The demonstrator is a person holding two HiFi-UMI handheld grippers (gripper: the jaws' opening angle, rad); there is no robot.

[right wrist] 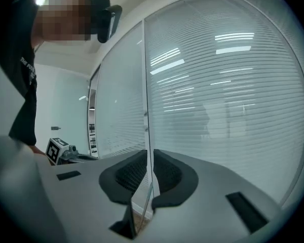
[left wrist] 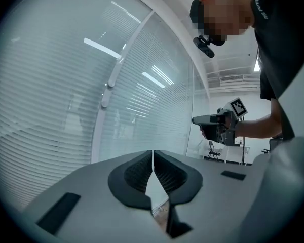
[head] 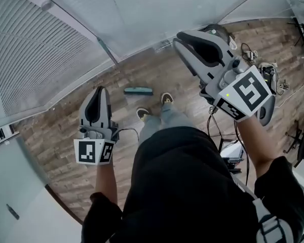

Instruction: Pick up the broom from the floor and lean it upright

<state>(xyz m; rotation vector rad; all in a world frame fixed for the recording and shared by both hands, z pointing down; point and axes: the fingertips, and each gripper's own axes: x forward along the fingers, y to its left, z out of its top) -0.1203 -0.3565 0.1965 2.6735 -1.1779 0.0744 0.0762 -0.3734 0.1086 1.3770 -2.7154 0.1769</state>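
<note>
Where the head camera looks down, both pairs of tongs are held up before a glass wall (head: 66, 44) lined with horizontal blinds, and both point toward it.

Left tongs (head: 100, 89): close to the wall, with the marker cube (head: 93, 152) on the end away from the wall, toward the person. In the left gripper view the two black pads meet at their tips. They are pressed together, with nothing caught between them.

Right tongs (head: 179, 38): farther to the right along the same wall and higher in the head view. In the right gripper view the pad tips stand a narrow slit apart, and only the wall's upright mullion (right wrist: 144, 85) shows through the slit, so no object is pinched.

Each gripper view also shows the other pair of tongs off to one side, at about its own height, with the blinds of the wall ahead.

Broom (head: 138, 90): only a short dark green bar, apparently its head, can be made out. It lies on the wooden floor (head: 55, 135) at the foot of the glass wall, roughly parallel to it and well apart from both tongs. The handle cannot be traced.

The person's two shoes (head: 166, 99) stand just on the room side of the bar, away from the wall. Cables and equipment (head: 253, 59) lie on the floor farther from the wall, to the right.
</note>
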